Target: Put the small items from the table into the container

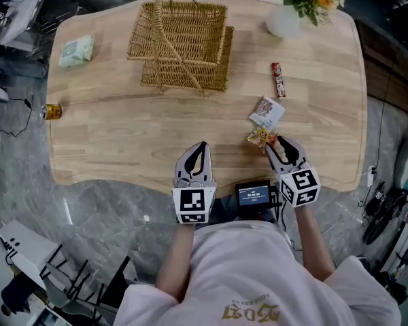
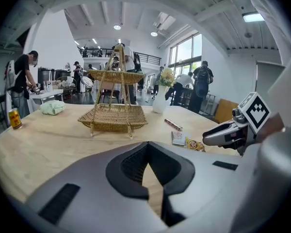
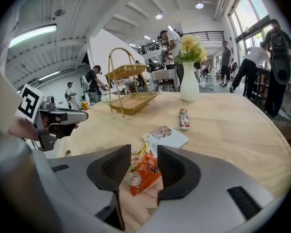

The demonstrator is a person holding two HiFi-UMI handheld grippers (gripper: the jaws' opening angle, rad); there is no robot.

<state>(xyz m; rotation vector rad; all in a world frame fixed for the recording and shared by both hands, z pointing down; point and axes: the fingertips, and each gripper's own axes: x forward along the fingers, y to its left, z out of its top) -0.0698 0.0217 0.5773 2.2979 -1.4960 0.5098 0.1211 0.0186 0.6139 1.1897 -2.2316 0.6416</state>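
The first pick-up is judged to be in hand. The right gripper [image 3: 138, 154] is lowered over the near edge of the light wooden table [image 1: 122, 134]. Its fingers [image 3: 179, 171] are held moderately apart, and the crinkled orange plastic snack packet [image 3: 144, 171] lies flat on the wood between them. The pads are not seen to press on it, so nothing is gripped yet. The left gripper [image 2: 148, 144] is held off to the left of the right one. Its fingers [image 2: 169, 166] are brought together at the tips on nothing, with only bare wood beneath.

Just beyond the right fingertips, a flat white sachet with a printed picture [image 3: 166, 136] is seen, touching or overlapping the packet's far end. Farther ahead of those fingertips and slightly to their right, a small red-and-white wrapped bar [image 3: 184, 119] lies apart from the sachet. Well ahead and to their left stands the woven two-tier wicker basket with a tall hoop handle [image 3: 131, 101], taken to be the container; no item is seen in it. Far ahead of the left fingertips and to their left, a pale green soft packet [image 1: 76, 50] and a small yellow can [image 1: 52, 111] are left on the table.

The next move calls for the right fingers to be closed on the packet alone, without the sachet being caught. The packet is then to be lifted and carried to the basket, clear of the handle.
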